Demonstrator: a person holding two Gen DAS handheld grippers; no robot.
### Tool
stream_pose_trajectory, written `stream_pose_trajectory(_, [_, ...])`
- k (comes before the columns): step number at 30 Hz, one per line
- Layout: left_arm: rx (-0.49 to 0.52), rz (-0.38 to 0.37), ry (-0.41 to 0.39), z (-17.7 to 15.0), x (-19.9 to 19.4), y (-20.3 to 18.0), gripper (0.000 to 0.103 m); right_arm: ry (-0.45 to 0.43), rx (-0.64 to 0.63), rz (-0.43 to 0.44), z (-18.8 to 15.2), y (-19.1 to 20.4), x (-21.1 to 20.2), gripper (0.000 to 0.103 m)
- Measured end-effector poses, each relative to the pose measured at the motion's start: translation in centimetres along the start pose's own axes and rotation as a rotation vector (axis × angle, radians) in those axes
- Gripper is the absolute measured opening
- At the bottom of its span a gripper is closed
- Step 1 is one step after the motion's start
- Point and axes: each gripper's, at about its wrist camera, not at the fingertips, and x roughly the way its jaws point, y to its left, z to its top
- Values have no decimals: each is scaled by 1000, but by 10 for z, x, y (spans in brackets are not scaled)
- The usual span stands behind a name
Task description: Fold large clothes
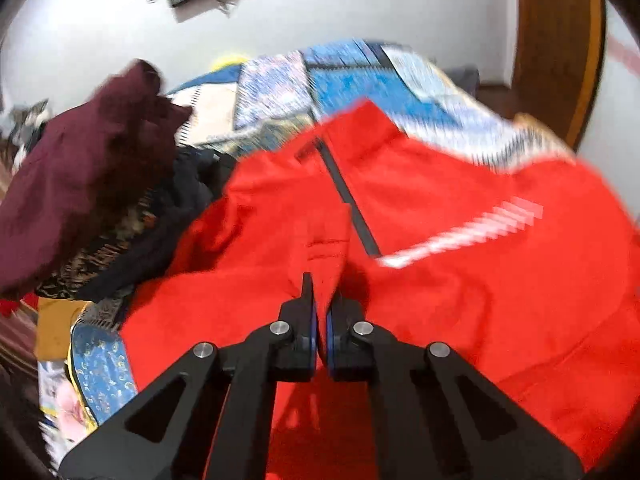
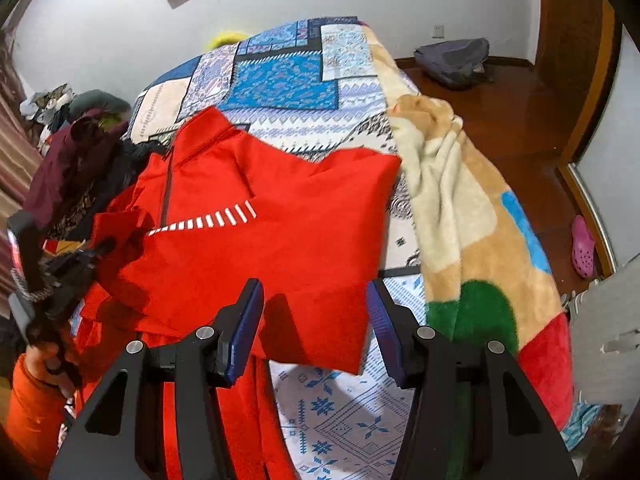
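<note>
A red zip-neck top [image 2: 280,220] with a dark zipper and white reflective stripes lies spread on the bed, collar toward the far end. In the left wrist view my left gripper [image 1: 322,300] is shut on a raised fold of the red top [image 1: 460,280] near the zipper's lower end. The right wrist view shows that left gripper [image 2: 102,250] at the top's left side, held by a hand in an orange sleeve. My right gripper [image 2: 316,312] stands open above the top's near edge, with fabric below the gap and its pads not pressing on it.
A maroon garment [image 1: 80,184] and dark clothes [image 1: 168,216] are piled left of the top. The patterned blue bedspread [image 2: 288,80] runs to the far end. A fleece blanket [image 2: 460,220] covers the right side. A backpack [image 2: 452,60] and pink clog [image 2: 583,252] lie on the wooden floor.
</note>
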Motion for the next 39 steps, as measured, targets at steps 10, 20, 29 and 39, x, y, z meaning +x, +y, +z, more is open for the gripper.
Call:
stream_pose_trajectory(10, [-159,32,-175,19,-65,88,3,-32,-47,-29,14,16,13,50])
stream_pose_trajectory(20, [-221,79,-37,-39,-33,129,4,68,-75,-22,-1,30,54,55])
stream_pose_trajectory(29, [-261,135,176,-108,8,149,26,64,-91,-40,-4,35,54,56])
stream_pose_trajectory(39, [-289,183,292,-145,13,167,41,67,-85,-50,-6,36,53,56])
